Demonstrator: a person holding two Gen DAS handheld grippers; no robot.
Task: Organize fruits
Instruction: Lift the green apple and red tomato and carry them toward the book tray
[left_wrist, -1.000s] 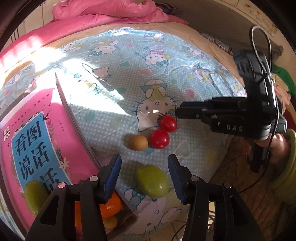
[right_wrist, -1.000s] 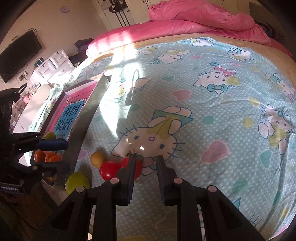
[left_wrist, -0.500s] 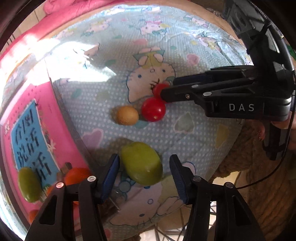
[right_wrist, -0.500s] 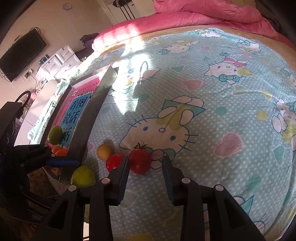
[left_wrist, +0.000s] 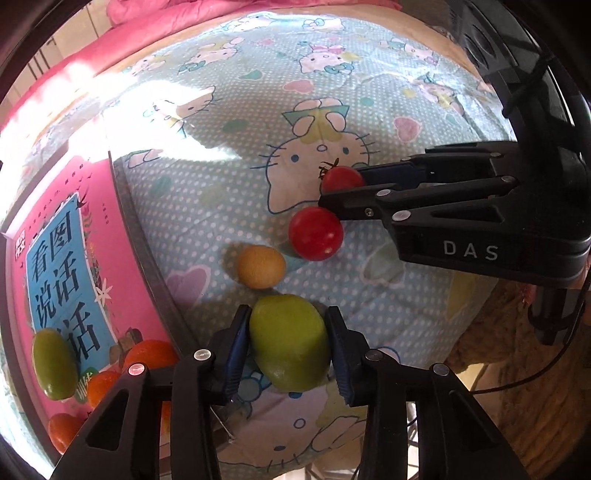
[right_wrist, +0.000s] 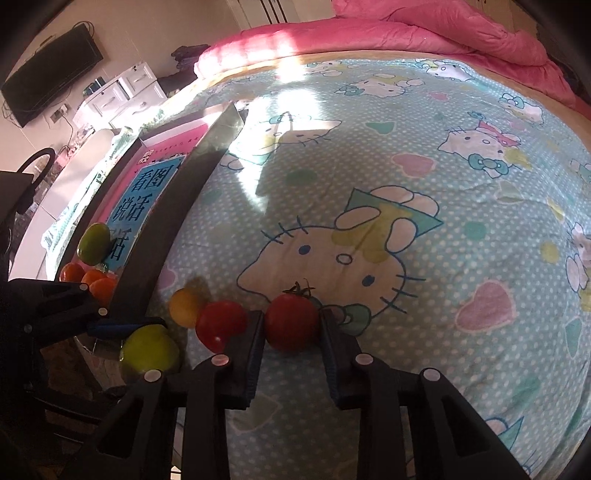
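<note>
Pick-up step, both hands at once: the left gripper (left_wrist: 290, 345) is closing its fingers on the green fruit (left_wrist: 290, 341) on the bed (right_wrist: 424, 184) — the right gripper (right_wrist: 291, 326) likewise on a stemmed tomato (right_wrist: 291, 319). Next, probably lift both into the box (left_wrist: 144, 258) beside them.

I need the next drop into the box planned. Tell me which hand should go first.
Left. Its gripper is closing around the green fruit right beside the box. The right gripper is closing on the stemmed tomato, farther from it.
</note>
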